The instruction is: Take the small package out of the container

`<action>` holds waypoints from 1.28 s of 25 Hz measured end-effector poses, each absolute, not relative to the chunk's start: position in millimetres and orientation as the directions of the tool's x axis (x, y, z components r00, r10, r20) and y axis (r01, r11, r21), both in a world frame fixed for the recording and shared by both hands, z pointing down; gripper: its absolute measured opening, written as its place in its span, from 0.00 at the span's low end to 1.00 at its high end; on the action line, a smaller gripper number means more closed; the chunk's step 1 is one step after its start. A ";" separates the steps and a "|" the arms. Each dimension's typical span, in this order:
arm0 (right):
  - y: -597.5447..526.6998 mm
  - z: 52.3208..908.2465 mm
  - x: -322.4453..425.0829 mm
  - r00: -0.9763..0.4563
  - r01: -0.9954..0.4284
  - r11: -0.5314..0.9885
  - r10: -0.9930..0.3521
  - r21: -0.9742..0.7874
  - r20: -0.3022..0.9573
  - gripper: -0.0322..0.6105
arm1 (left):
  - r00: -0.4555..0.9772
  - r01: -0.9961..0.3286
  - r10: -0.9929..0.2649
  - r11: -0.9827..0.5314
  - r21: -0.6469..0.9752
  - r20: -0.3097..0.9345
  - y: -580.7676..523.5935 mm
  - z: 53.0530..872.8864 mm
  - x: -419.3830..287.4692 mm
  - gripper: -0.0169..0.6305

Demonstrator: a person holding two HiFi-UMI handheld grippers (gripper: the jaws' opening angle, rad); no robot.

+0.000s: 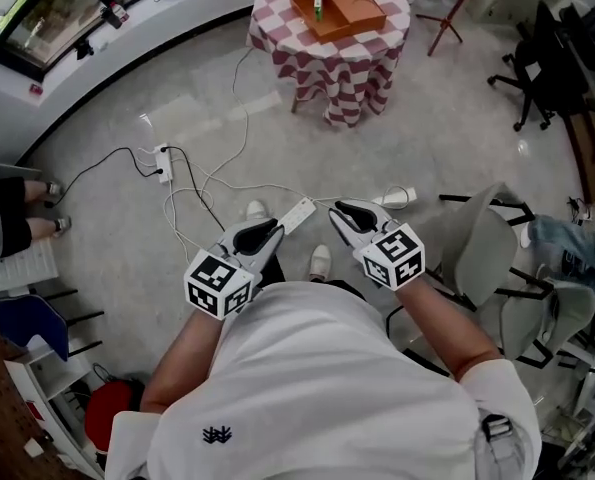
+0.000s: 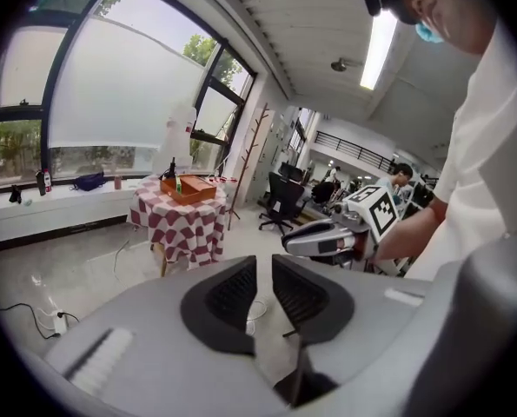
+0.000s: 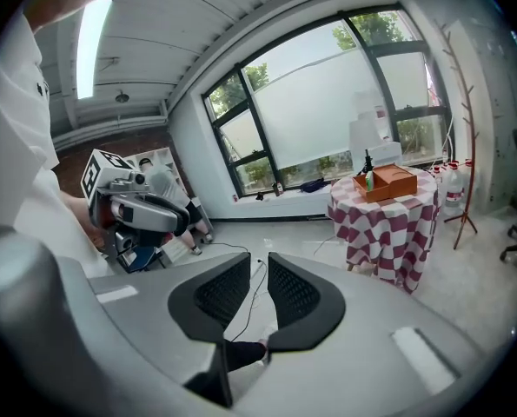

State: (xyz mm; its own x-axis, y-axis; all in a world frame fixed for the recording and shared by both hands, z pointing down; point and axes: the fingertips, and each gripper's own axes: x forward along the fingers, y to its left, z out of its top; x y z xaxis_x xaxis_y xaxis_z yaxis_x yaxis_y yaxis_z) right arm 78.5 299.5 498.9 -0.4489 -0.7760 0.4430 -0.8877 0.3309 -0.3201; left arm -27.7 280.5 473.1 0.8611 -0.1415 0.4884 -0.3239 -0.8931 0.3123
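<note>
left gripper: held low at 7 o'clock in head view; jaws a thin slit apart, nothing between them.
right gripper: held just beside it at 5 o'clock; jaws also a narrow gap apart, nothing gripped.
small package: green, upright at the left edge of the container, at 12 o'clock, well apart from both grippers.
container: orange-brown open box, set on the checkered table.
handling: judged light and easily tipped; stiff or soft cannot be told at this range.
hold: best taken by the top part, which appears to stand above the container wall.
9 o'clock: seated person, off the path.
10–12 o'clock: cables and power strip are laid on the floor toward the table; snag risk judged.
2–3 o'clock: black office chair and grey chairs, clear of the direct line.
</note>
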 end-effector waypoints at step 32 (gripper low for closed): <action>-95.2 532.9 187.2 -0.080 -0.991 -0.006 -0.780 -0.135 0.621 0.20 | 0.899 -0.133 0.043 -0.922 0.364 0.436 -87.2 487.4 -20.0 0.11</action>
State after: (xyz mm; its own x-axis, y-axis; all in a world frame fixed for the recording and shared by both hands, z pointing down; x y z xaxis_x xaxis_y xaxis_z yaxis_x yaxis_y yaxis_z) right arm 187.2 -95.2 532.9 -0.0802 -0.7796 0.6211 -0.9908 -0.0060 -0.1354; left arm -20.0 -87.2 487.4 0.8987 0.0426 0.4365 -0.1330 -0.9219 0.3638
